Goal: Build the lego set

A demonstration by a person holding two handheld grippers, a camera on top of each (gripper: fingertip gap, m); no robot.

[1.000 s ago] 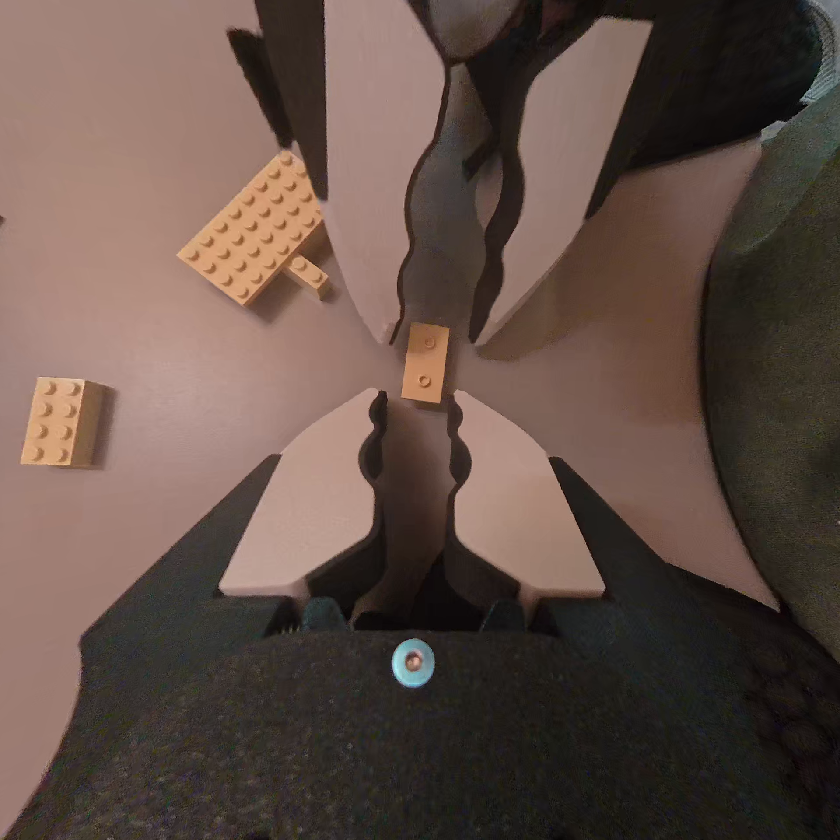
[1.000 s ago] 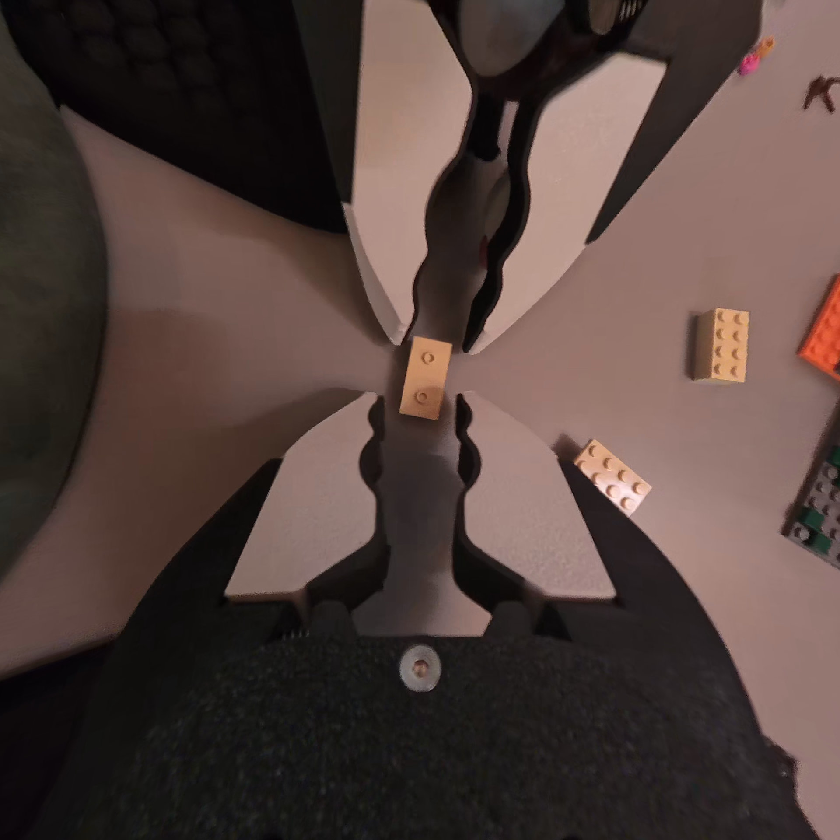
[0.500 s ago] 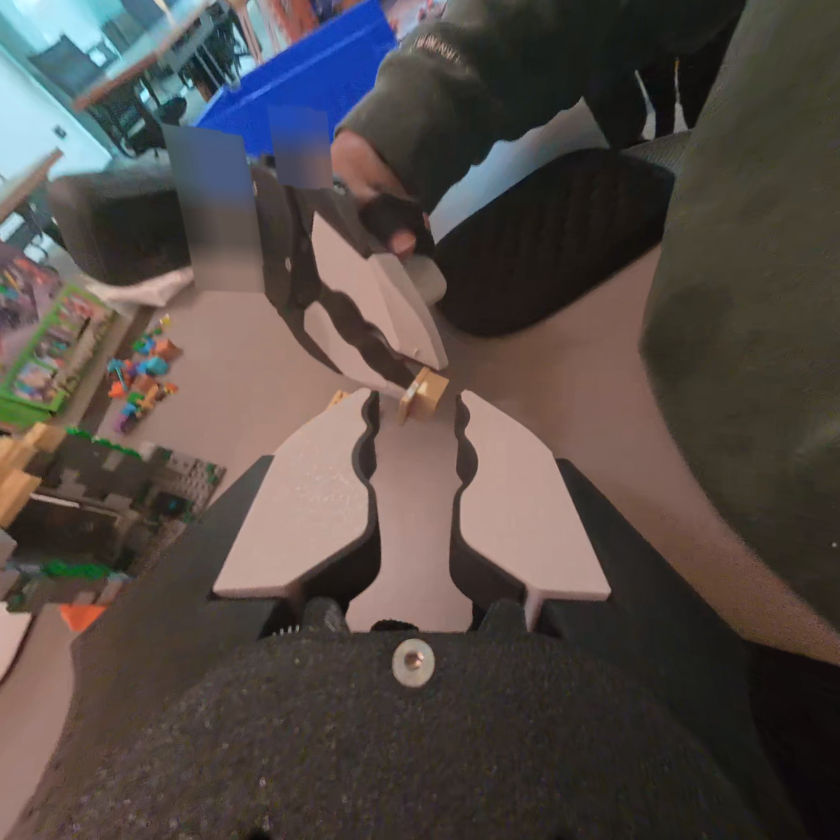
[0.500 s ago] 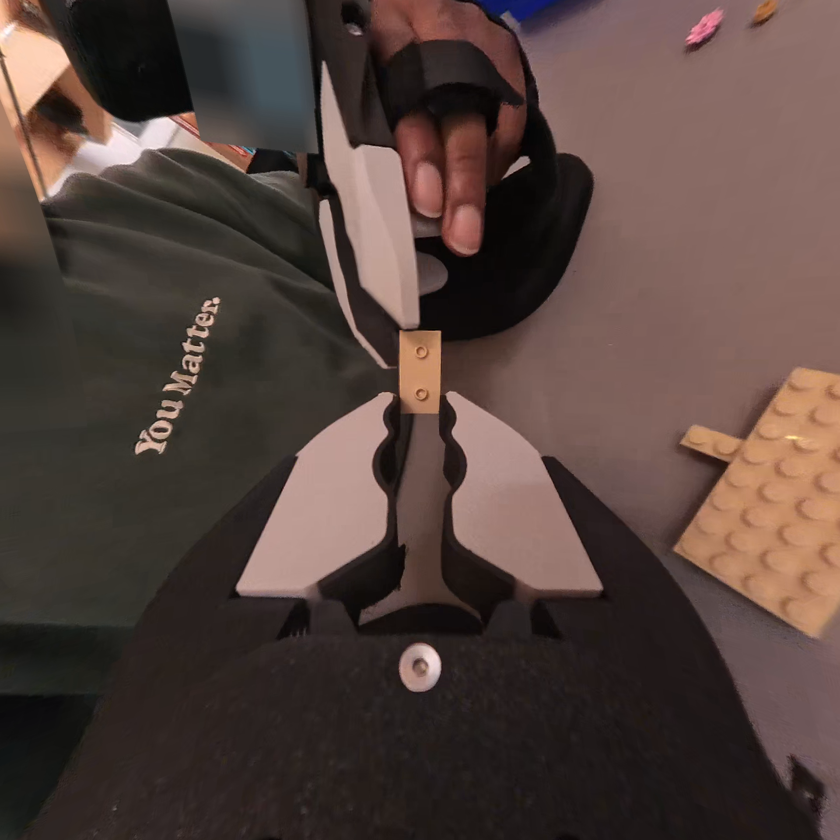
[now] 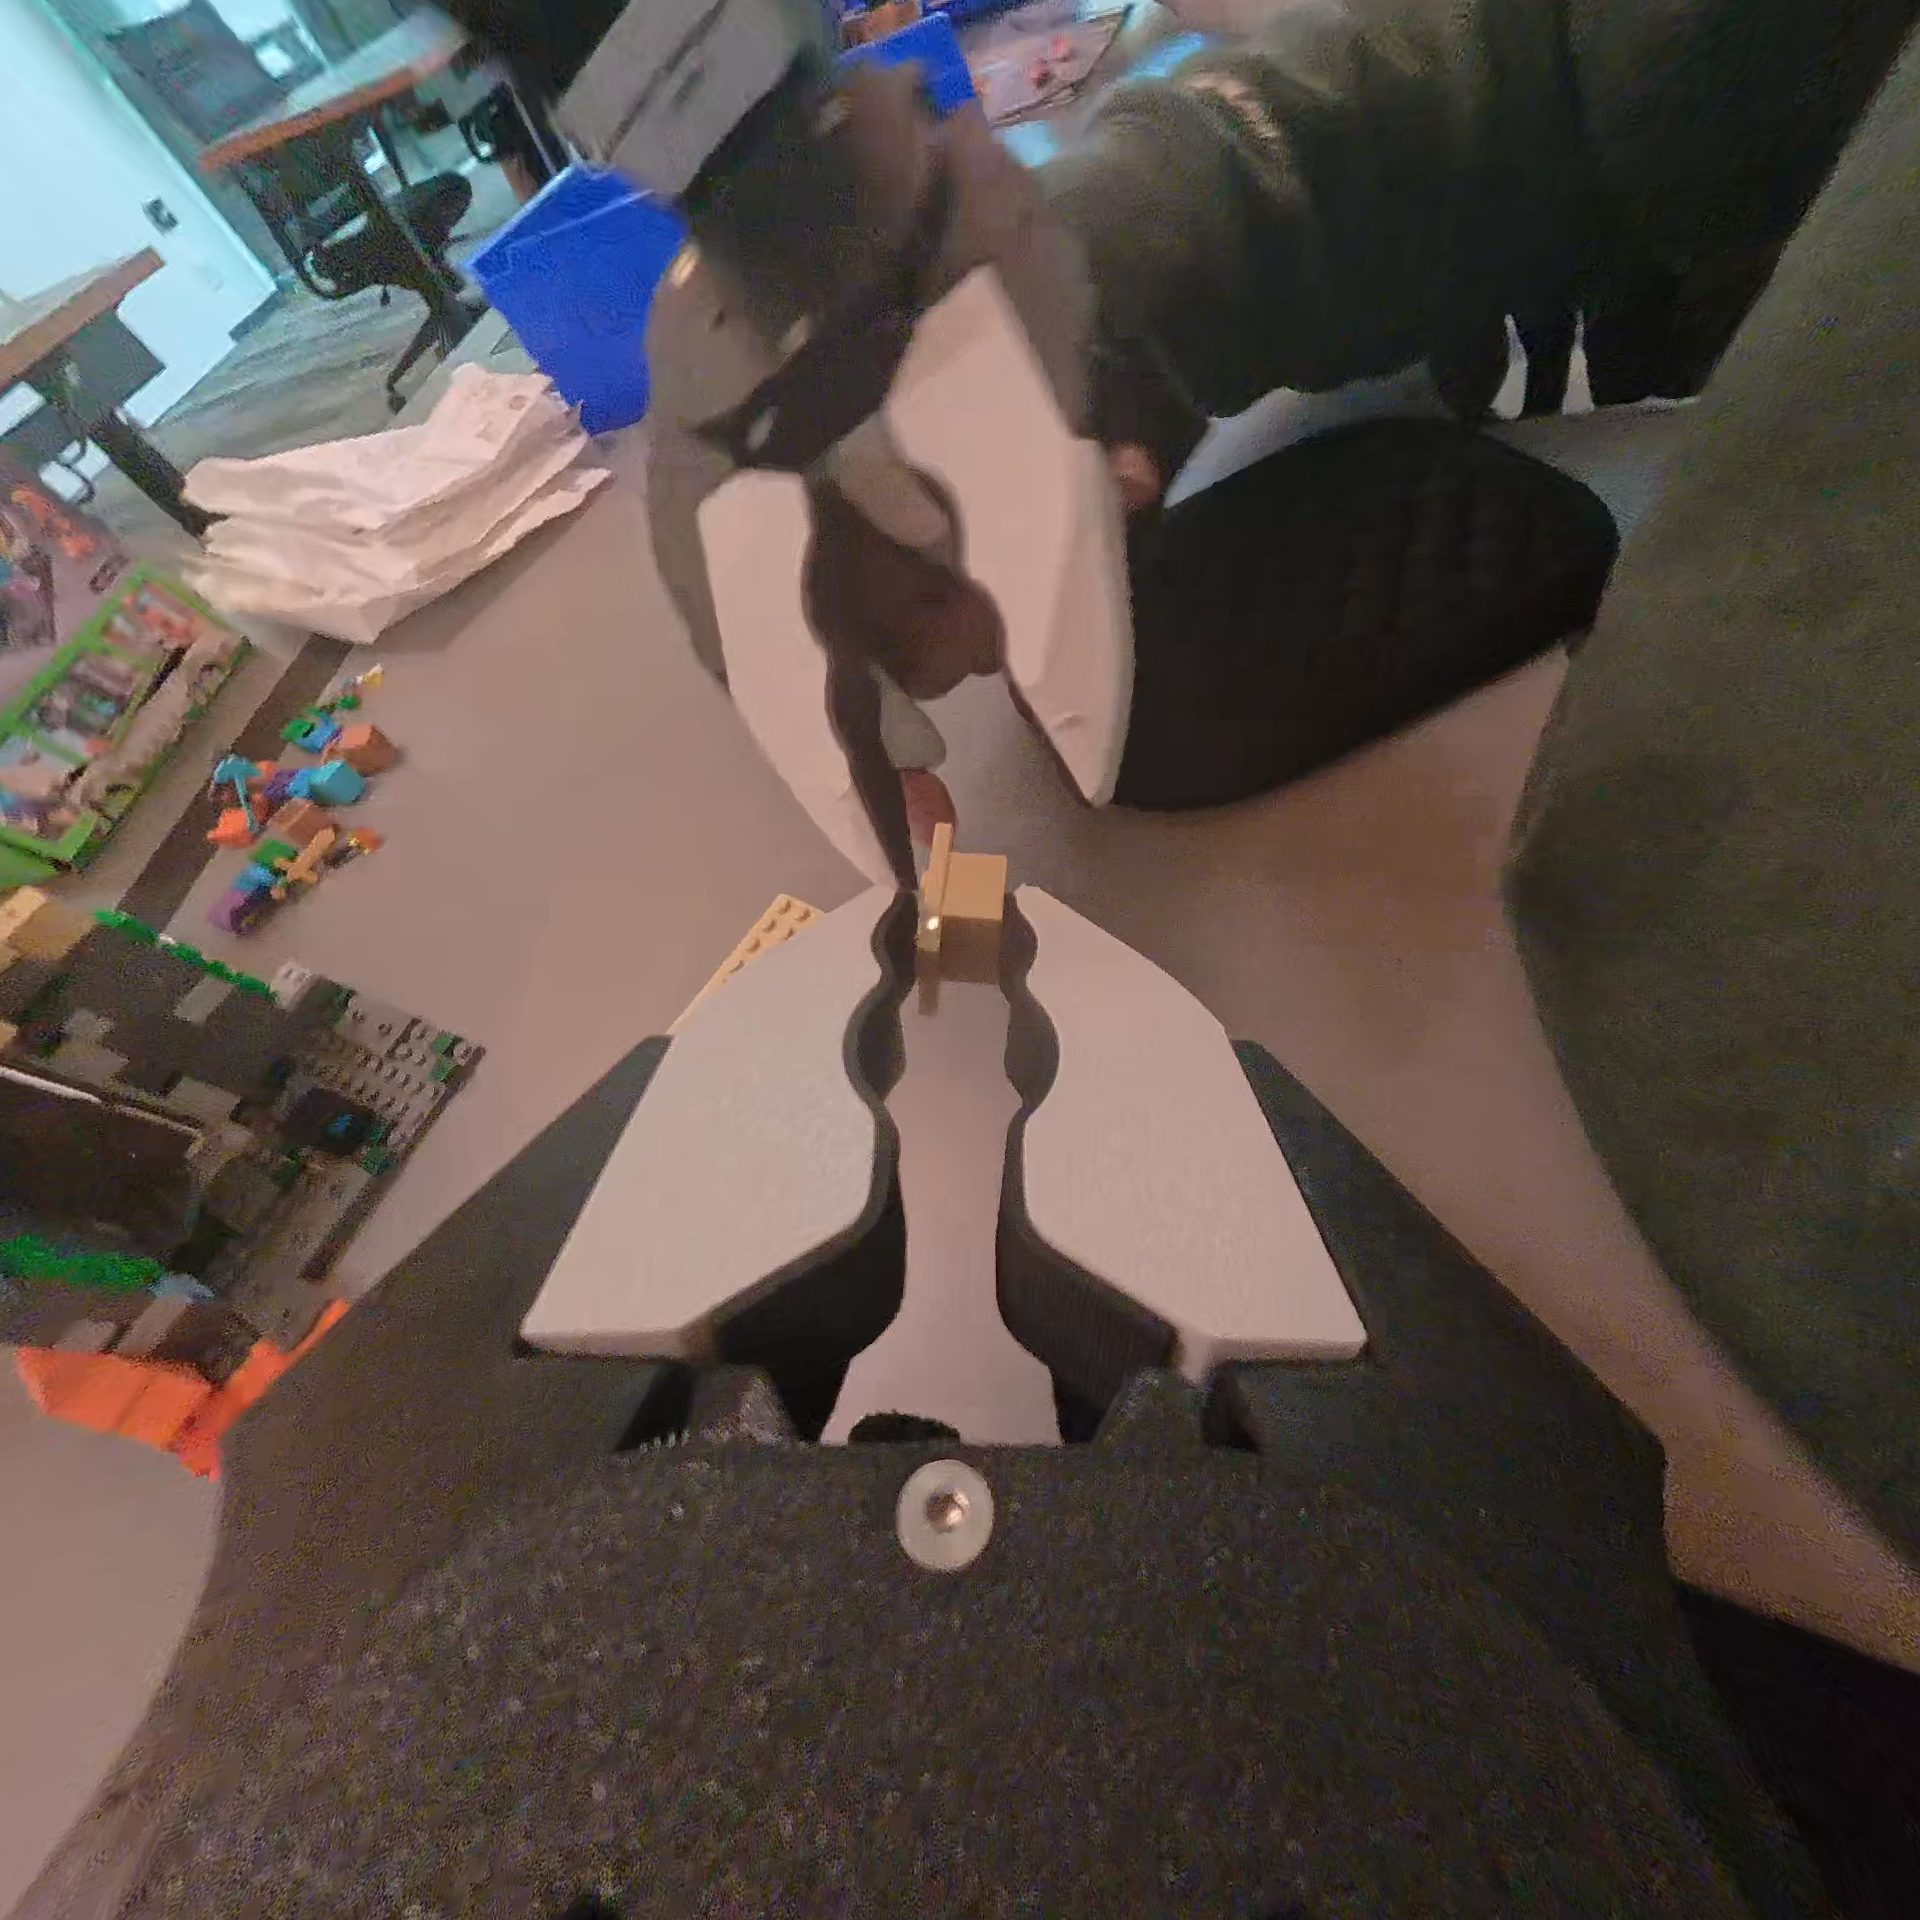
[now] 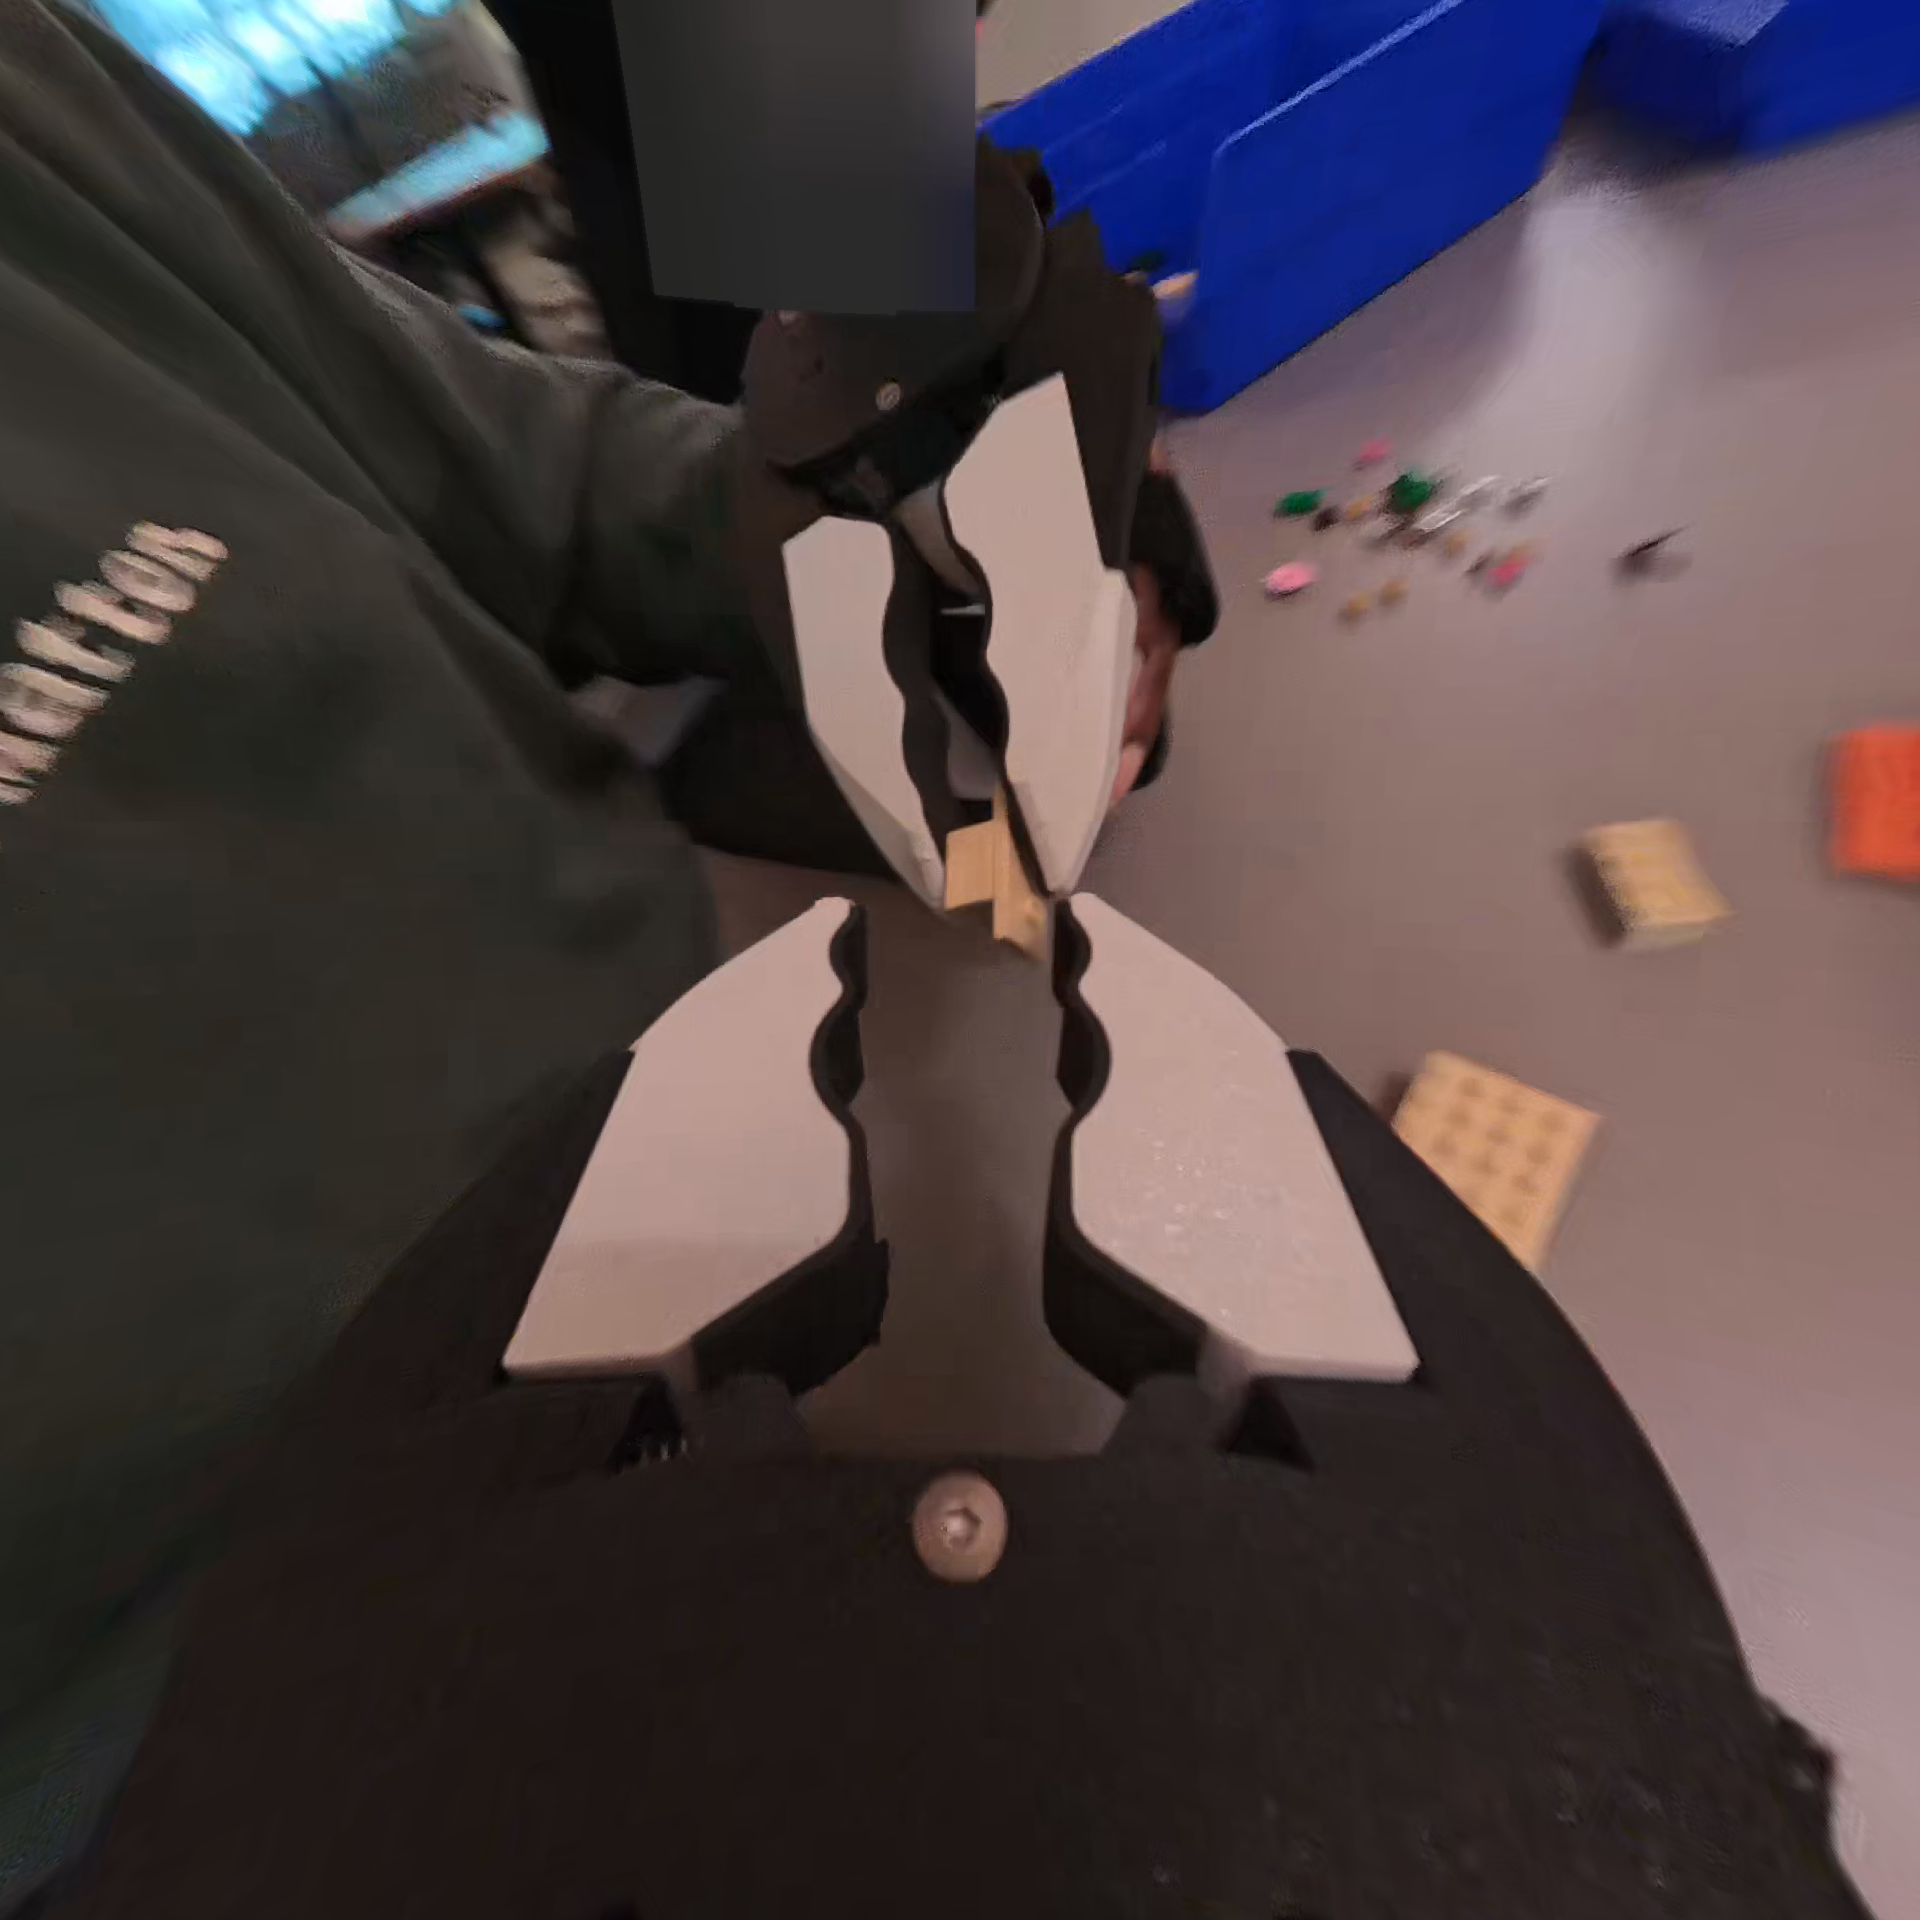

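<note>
A small tan lego piece [image 5: 971, 920], a thin plate with a little brick on it, is held above the grey table. My left gripper [image 5: 954, 909] is shut on it at the fingertips. In the right wrist view the left gripper [image 6: 992, 888] comes from above with the tan piece [image 6: 977, 868] between its tips. My right gripper [image 6: 956, 906] is open and empty, its tips just below the piece. In the left wrist view its spread white fingers [image 5: 1039, 540] sit above and behind the piece.
A tan plate [image 6: 1496, 1143], a tan brick [image 6: 1652, 883] and an orange plate [image 6: 1881, 800] lie on the table to the right. Small loose pieces [image 6: 1403, 530] and a blue bin [image 6: 1351, 208] are farther off. A grey-green built model [image 5: 208, 1091] and a paper stack [image 5: 395, 520] are on the left. The tips of both grippers are at nearly the same place. From either gripper's tips it is about 30 cm to the grey-green built model [image 5: 208, 1091].
Both grippers rose from the table. The right gripper, which held the tan piece half a second ago, has opened. The left gripper has closed on the piece.
</note>
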